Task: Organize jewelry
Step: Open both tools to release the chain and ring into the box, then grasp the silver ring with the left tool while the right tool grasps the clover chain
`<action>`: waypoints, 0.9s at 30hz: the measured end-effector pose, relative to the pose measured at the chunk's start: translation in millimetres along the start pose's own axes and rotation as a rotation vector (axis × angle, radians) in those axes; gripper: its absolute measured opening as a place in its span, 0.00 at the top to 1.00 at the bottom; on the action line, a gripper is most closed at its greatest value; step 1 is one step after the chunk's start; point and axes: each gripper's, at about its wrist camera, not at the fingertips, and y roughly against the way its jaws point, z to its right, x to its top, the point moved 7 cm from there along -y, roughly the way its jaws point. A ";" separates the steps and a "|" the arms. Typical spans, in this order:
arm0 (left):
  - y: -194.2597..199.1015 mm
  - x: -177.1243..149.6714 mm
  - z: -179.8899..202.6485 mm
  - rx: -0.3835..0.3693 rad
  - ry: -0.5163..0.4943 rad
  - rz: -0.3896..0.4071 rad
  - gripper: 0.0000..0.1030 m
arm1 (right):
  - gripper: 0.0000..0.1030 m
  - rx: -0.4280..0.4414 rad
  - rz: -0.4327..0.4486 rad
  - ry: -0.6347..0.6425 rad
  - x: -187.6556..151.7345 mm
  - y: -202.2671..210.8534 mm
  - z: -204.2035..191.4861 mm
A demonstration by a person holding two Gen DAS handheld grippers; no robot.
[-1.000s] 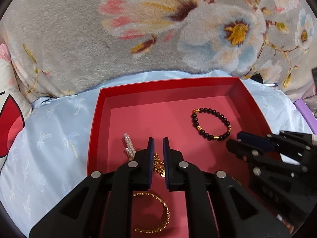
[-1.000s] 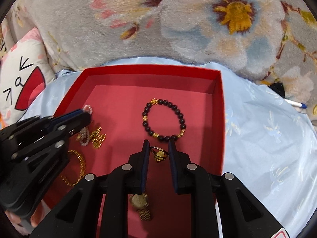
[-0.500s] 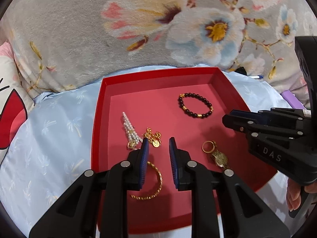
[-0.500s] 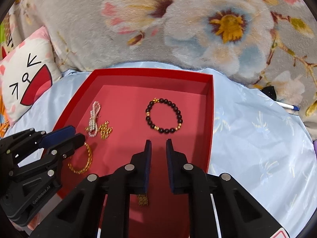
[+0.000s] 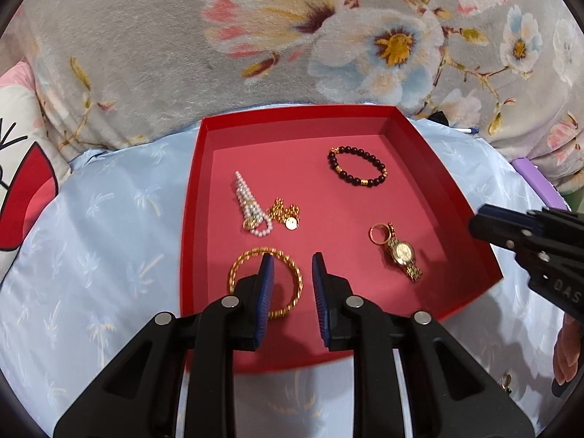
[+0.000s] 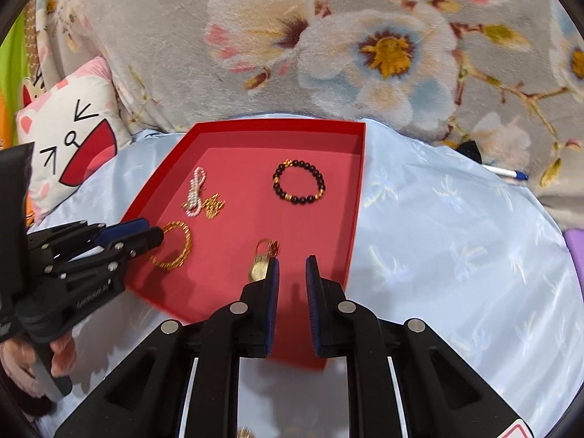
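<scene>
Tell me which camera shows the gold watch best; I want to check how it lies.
The left wrist view: the watch lies fully visible in the red box, beside a ring. In the right wrist view, the right tongs hide its lower part.

gold bangle (image 5: 265, 280): near arc hidden behind left gripper (image 5: 291, 270) finger | gold watch (image 6: 260, 268): band end hidden behind right gripper (image 6: 292, 273) finger | purple object (image 5: 536, 179): cut off at frame edge, type indeterminable | pen (image 6: 505, 172): partly hidden by blanket
</scene>
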 end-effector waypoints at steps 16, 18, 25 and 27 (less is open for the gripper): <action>61.6 -68.3 12.0 -0.048 0.005 -0.015 0.68 | 0.85 0.018 -0.034 -0.069 -108.3 59.2 12.6; 66.0 -76.8 14.1 -0.050 0.004 -0.020 0.68 | 0.85 0.022 -0.039 -0.082 -121.6 66.8 13.3; 72.2 -114.4 14.5 -0.038 0.012 -0.060 0.68 | 0.80 0.037 -0.057 -0.088 -158.2 82.5 8.0; 72.9 -124.3 13.0 -0.043 0.022 -0.075 0.68 | 0.77 0.040 -0.065 -0.088 -166.1 82.7 5.4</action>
